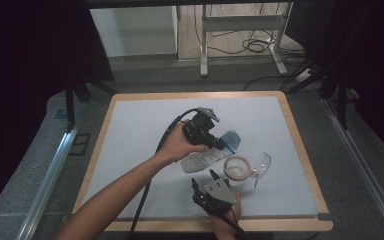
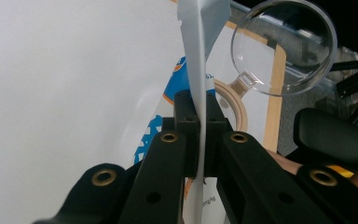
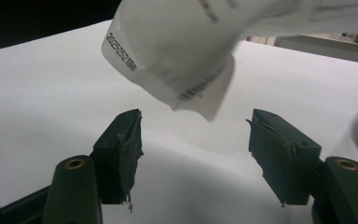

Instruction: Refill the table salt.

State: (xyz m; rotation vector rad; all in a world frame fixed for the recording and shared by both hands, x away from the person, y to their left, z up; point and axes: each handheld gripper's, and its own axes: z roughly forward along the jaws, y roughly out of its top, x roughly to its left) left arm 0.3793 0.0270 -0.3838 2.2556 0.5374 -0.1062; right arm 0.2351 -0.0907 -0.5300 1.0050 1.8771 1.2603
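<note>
The left gripper [image 1: 219,143] pinches the top edge of a white sachet [image 1: 206,157] with blue print, its jaws pressed tight on the thin seal, so the packet hangs just above the white table mat [image 1: 130,150] near the middle. Held this way, the sachet's lower corner dangles free in front of the right gripper [image 3: 196,140], whose jaws stand spread with nothing between them and the corner just beyond their tips, probably ready to take that end for tearing or pouring. Just beside the sachet sits a small cup [image 1: 237,169] with its clear hinged lid [image 1: 262,165] flipped open, likely waiting for the contents.
</note>
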